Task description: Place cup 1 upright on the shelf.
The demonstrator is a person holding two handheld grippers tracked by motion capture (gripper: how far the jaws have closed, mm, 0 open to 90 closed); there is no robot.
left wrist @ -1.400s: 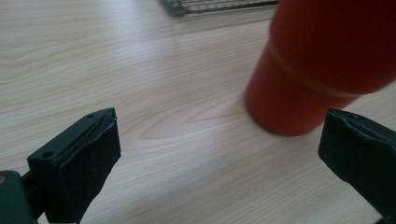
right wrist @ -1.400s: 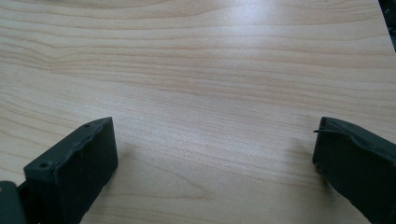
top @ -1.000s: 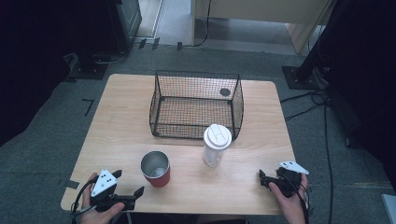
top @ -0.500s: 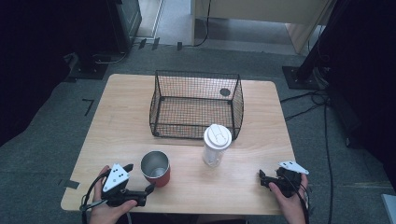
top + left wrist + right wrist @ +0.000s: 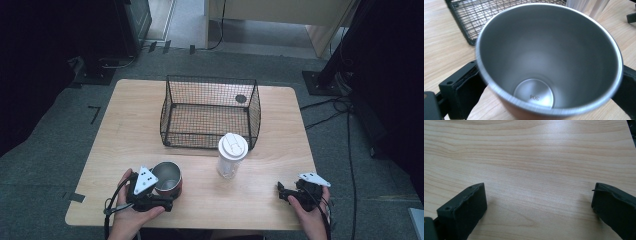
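My left tool (image 5: 159, 201) has its jaws spread either side of the upright steel cup (image 5: 168, 178) at the desk's (image 5: 125, 125) near-left edge, not yet clenched; the wire basket (image 5: 210, 112) lies ahead and rightward. My right tool (image 5: 290, 192) rests released.

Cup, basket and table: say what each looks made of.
Cup: brushed stainless steel inside, judging by the dull grey sheen and a "304" stamp on the bottom; the outside looks coated red.
Basket: thin dark wire mesh, probably coated metal; you can see through its grid.
Table: pale wood grain with a smooth, faintly glossy surface, likely laminate or veneer rather than solid wood.
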